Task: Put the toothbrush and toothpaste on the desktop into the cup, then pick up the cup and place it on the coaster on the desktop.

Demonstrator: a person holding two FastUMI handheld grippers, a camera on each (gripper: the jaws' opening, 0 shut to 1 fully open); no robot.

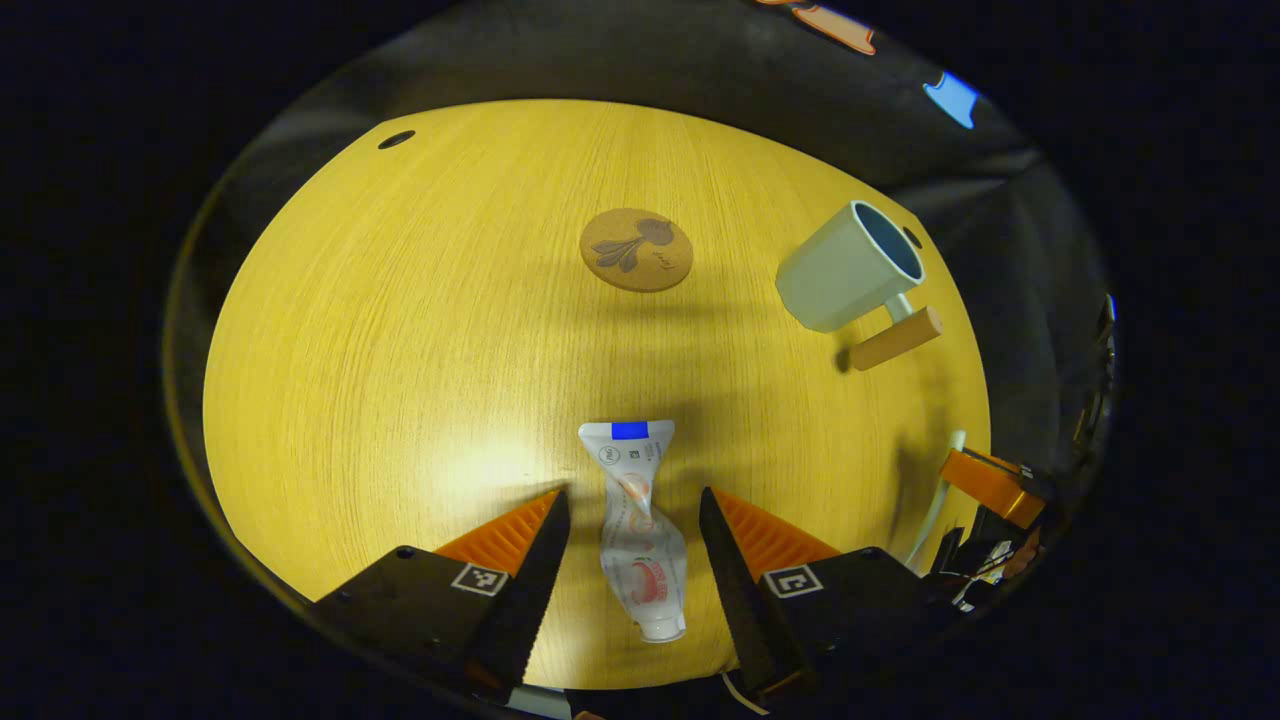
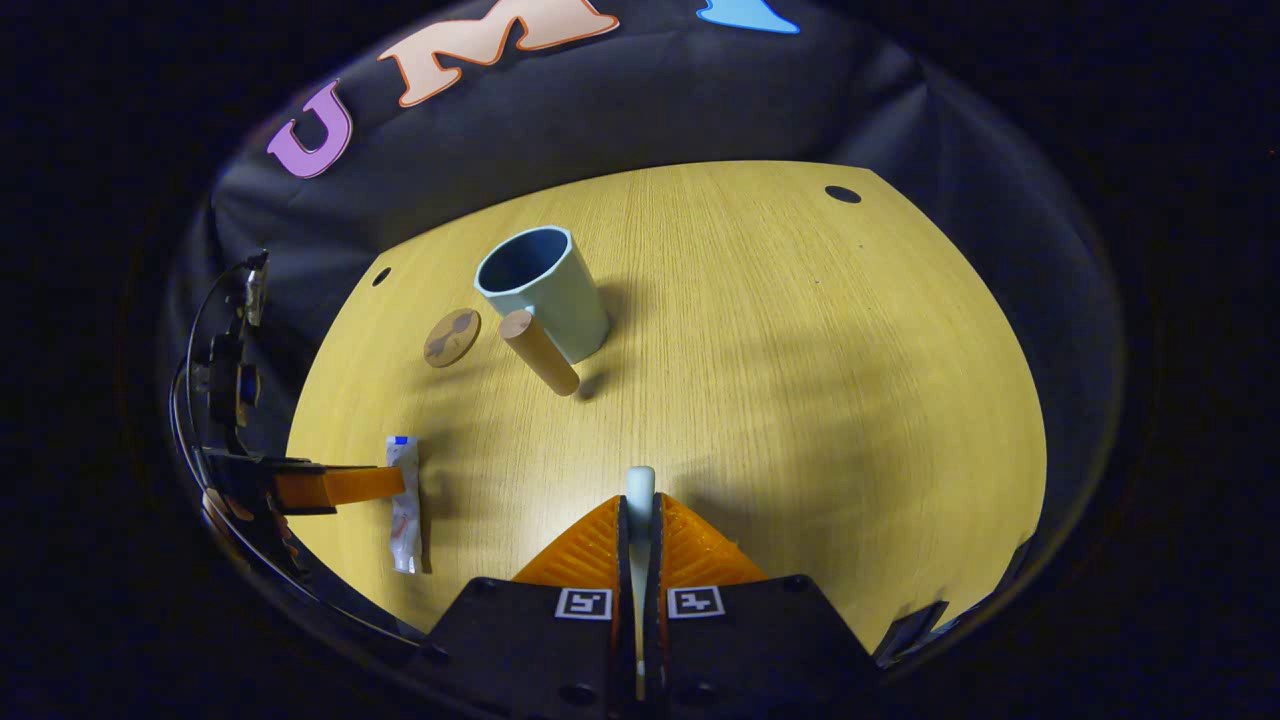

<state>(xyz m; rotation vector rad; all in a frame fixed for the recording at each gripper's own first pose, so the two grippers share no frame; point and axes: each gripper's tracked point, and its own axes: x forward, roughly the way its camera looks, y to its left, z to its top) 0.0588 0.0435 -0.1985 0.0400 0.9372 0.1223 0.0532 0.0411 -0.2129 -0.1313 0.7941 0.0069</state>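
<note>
Yellow wood-grain tabletop (image 1: 400, 350) has wide bare room at left and centre of the left gripper view; its far edge curves along the top against the black cloth wall (image 1: 640, 60). Left gripper (image 1: 633, 500) points down at the surface, jaws spread wide, straddling the toothpaste (image 1: 640, 530) lying flat at bottom centre, neither finger touching it. Coaster (image 1: 636, 249) sits upper centre; cup (image 1: 850, 265) stands upper right, near the right edge, its wooden handle (image 1: 895, 339) sticking out. In the right gripper view, the right gripper (image 2: 639, 505) at bottom centre has its jaws clenched on the toothbrush (image 2: 640, 485), whose pale end pokes out past the tips, with bare tabletop right of it.
</note>
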